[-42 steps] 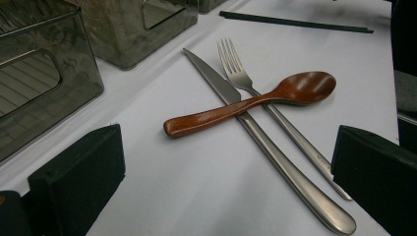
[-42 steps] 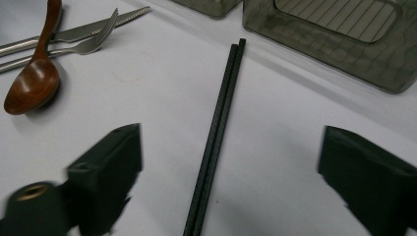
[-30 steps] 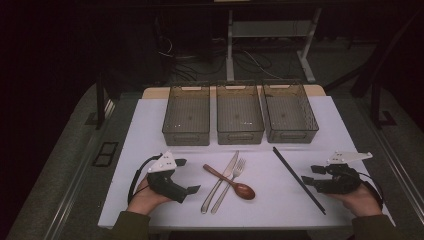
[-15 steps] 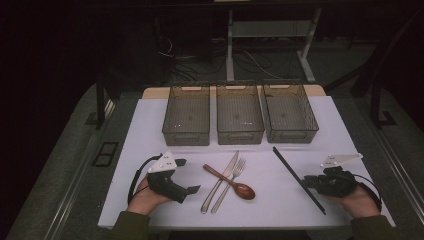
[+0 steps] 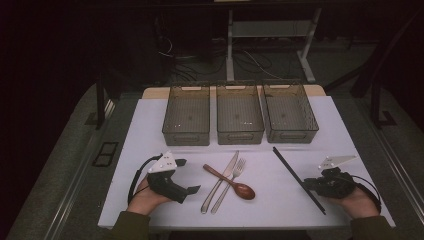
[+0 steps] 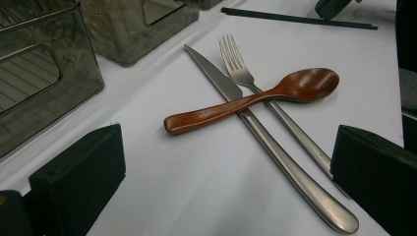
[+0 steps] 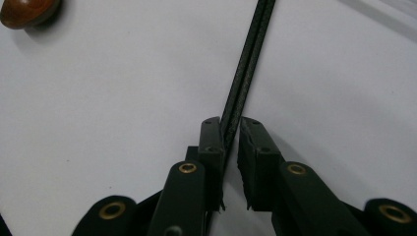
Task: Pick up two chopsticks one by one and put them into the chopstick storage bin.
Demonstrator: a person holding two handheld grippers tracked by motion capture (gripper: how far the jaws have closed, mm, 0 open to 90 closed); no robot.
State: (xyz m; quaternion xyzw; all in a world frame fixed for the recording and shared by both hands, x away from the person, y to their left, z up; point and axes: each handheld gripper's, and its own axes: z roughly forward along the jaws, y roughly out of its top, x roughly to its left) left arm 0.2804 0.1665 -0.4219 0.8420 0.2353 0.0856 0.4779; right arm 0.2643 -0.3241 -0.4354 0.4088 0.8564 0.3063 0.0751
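Right gripper low over the white worktop, jaws just drawn in around the pair of black chopsticks, the two slim matte sticks lying side by side and running straight ahead from between the pads; a sliver of gap visible beside the right pad, so pinched or nearly so, most likely pinching them near the near end to lift both as one. Left gripper resting on the worktop with jaws spread wide, nothing between them. Ahead of those spread jaws, a glossy reddish-brown wooden spoon laid across a brushed-steel knife and a steel fork, probably heaped there to be sorted. Beyond the cutlery, three smoky translucent ribbed bins in a row, rectangular with cut-out handles, seemingly one for each kind of utensil. Chopsticks thin, smooth and likely slippery, hence the grip squarely across both
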